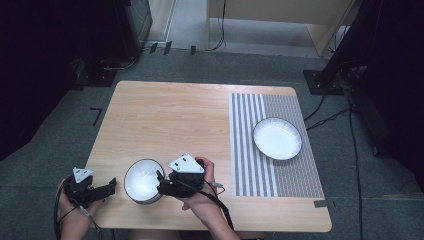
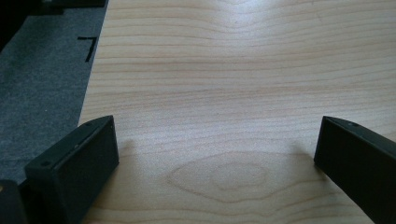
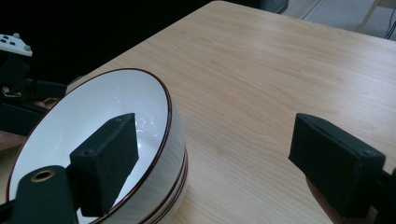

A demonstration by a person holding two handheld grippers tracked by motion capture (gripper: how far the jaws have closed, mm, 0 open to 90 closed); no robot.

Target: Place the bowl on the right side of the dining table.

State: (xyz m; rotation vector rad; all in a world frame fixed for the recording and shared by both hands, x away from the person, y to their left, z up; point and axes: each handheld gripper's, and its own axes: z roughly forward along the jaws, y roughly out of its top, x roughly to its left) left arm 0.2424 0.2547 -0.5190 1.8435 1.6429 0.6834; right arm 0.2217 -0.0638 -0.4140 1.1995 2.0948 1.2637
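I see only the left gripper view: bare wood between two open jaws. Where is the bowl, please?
Observer: The bowl stands near the table's front edge, between the left gripper and the right gripper.
Operator: Does the right gripper hold it?
Observer: Not gripped. In the right gripper view, one jaw is inside the bowl, the other outside, wide apart.
Operator: Is there something else on the table?
Observer: A white plate lies on a striped placemat at the right side.
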